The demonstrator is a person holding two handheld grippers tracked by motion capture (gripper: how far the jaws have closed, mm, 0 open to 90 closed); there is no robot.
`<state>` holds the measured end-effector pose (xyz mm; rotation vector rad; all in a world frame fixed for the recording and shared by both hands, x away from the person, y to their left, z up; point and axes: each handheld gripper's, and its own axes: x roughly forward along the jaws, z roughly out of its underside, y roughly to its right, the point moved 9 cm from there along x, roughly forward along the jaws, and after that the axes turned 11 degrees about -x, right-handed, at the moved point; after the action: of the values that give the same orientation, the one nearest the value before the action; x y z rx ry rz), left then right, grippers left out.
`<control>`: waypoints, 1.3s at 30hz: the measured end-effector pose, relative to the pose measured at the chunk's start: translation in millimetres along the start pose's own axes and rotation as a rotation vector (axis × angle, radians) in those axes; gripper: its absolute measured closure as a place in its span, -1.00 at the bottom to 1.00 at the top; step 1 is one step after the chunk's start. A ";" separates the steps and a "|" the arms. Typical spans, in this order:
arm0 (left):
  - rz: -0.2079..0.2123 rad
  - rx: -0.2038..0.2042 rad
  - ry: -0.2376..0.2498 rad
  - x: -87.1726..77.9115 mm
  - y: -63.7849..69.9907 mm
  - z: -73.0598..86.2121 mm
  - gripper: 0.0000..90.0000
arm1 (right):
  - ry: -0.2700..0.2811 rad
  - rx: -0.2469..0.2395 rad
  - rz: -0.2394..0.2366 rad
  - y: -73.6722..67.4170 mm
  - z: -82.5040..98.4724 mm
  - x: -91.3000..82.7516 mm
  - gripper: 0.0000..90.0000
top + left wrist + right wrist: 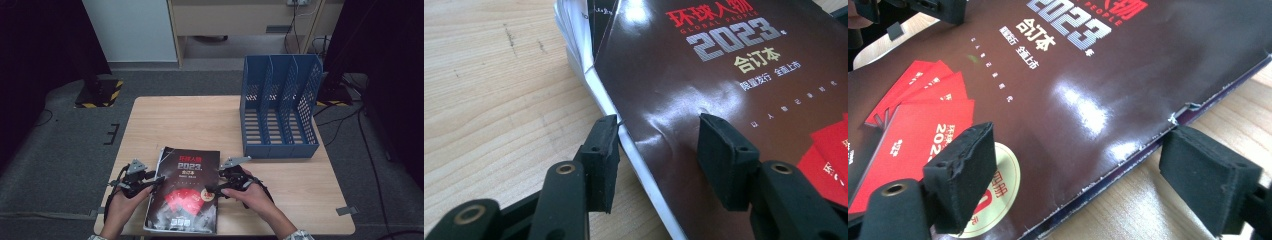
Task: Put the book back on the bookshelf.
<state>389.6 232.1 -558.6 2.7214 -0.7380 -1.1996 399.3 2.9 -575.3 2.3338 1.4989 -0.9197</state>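
A thick dark magazine [185,192] with red cards and "2023" on its glossy cover lies flat near the table's front edge. My left gripper [157,181] is at its left edge. In the left gripper view the jaws [659,120] straddle that edge: one pad is beside the white pages above the table, the other over the cover [724,75]. My right gripper [212,190] is at the magazine's right edge. There its jaws [1079,132] stand wide, one pad over the cover [1073,75] and one over bare wood. Neither grips the magazine.
A blue three-slot file rack [280,107] stands at the back right of the wooden table [200,120], its slots facing up. The magazine's lower edge reaches the table's front edge. Dark floor and cables surround the table.
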 end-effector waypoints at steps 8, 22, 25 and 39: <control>0.008 -0.007 -0.002 0.7 0.6 0.0 0.13 | 0.017 -0.011 0.002 -3.8 -9.3 -5.6 -0.59; 0.015 -0.010 -0.002 1.6 0.3 -0.1 0.13 | 0.056 0.053 -0.145 -23.6 -30.7 9.9 -0.51; 0.011 -0.008 -0.001 1.5 0.6 0.0 0.13 | 0.063 0.067 -0.149 -22.8 -30.8 13.9 -0.39; 0.022 -0.008 0.001 1.6 -0.1 0.2 0.13 | 0.037 0.081 -0.184 -24.6 -41.4 27.6 -0.24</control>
<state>390.3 231.5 -559.8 2.7000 -0.7586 -1.1946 401.5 55.0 -556.2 2.3088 1.7467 -1.0037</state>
